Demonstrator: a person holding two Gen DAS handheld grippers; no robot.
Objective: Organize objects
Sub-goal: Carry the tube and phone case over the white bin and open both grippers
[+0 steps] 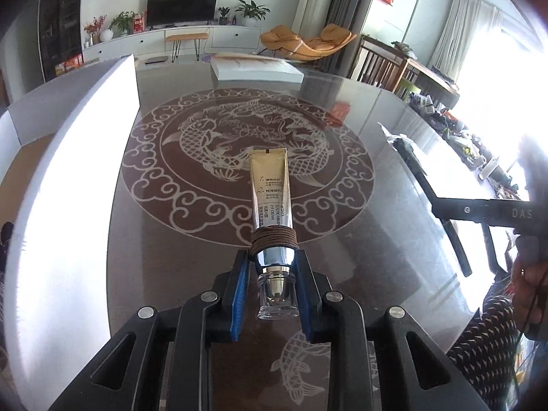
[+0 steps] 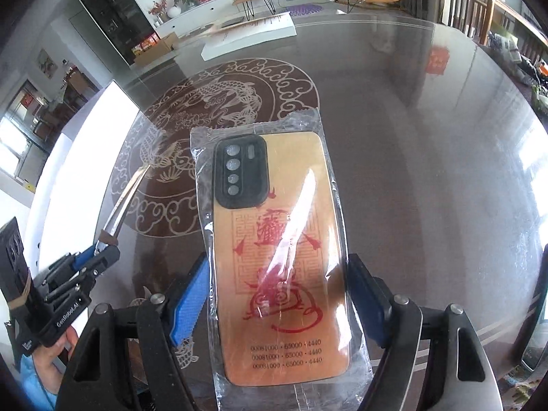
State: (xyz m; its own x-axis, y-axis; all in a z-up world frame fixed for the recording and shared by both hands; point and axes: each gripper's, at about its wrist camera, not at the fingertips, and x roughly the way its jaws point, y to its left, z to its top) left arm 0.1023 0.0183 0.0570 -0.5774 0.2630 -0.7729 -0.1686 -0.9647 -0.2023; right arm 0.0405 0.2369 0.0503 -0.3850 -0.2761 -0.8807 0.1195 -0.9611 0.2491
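Note:
My left gripper point(image 1: 272, 262) is shut on a gold eye-cream tube point(image 1: 270, 188), gripping its silver neck just above the clear cap, and holds it over the glass table point(image 1: 394, 239) pointing forward. My right gripper point(image 2: 277, 291) is shut on an orange phone case in clear plastic wrap point(image 2: 274, 239), with a black camera block and red print, held flat above the table. The left gripper with the tube also shows in the right wrist view point(image 2: 99, 250), at the lower left. The right gripper's frame shows in the left wrist view point(image 1: 479, 209), at the right edge.
A white foam box point(image 1: 85, 137) stands along the table's left side; it also shows in the right wrist view point(image 2: 85, 144). A flat white box point(image 1: 255, 70) lies at the table's far edge. A fish medallion pattern point(image 1: 246, 157) fills the table centre. Chairs and clutter lie beyond the right edge.

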